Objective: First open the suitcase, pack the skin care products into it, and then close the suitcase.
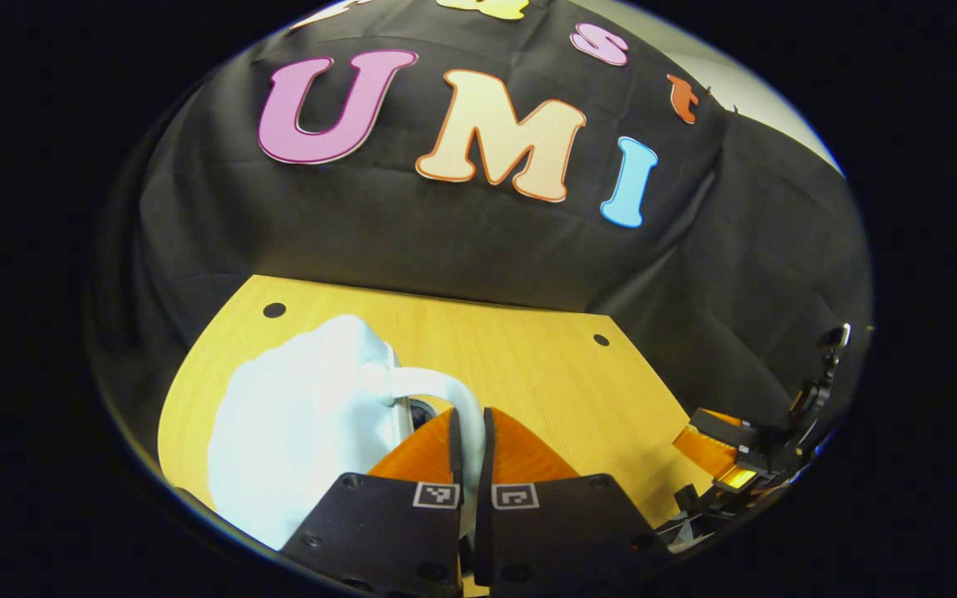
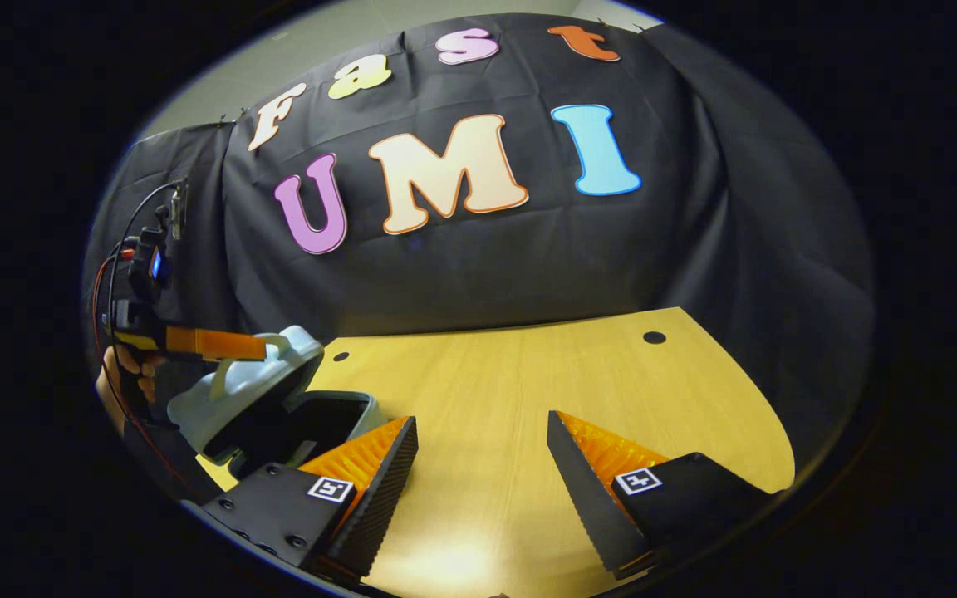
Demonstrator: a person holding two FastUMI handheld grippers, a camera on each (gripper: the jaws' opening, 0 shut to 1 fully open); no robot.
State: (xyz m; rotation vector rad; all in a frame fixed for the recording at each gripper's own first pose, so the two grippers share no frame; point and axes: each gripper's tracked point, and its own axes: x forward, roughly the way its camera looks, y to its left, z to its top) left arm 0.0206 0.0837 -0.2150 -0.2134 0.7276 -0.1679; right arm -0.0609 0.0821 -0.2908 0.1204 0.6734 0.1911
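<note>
The small pale-blue hard-shell suitcase (image 2: 279, 390) sits at the near left edge of the light wooden counter (image 2: 528, 390), its lid tilted up off the dark inside, and the left tongs (image 1: 470, 448) are pressed together on the lid's white loop handle (image 1: 445, 390). The right tongs (image 2: 483, 465) hover spread wide over bare counter, which runs open to the far and right edges. In the left gripper view the lid is overexposed (its outline is hard to make out), and the suitcase's interior is too dark to read.
</note>
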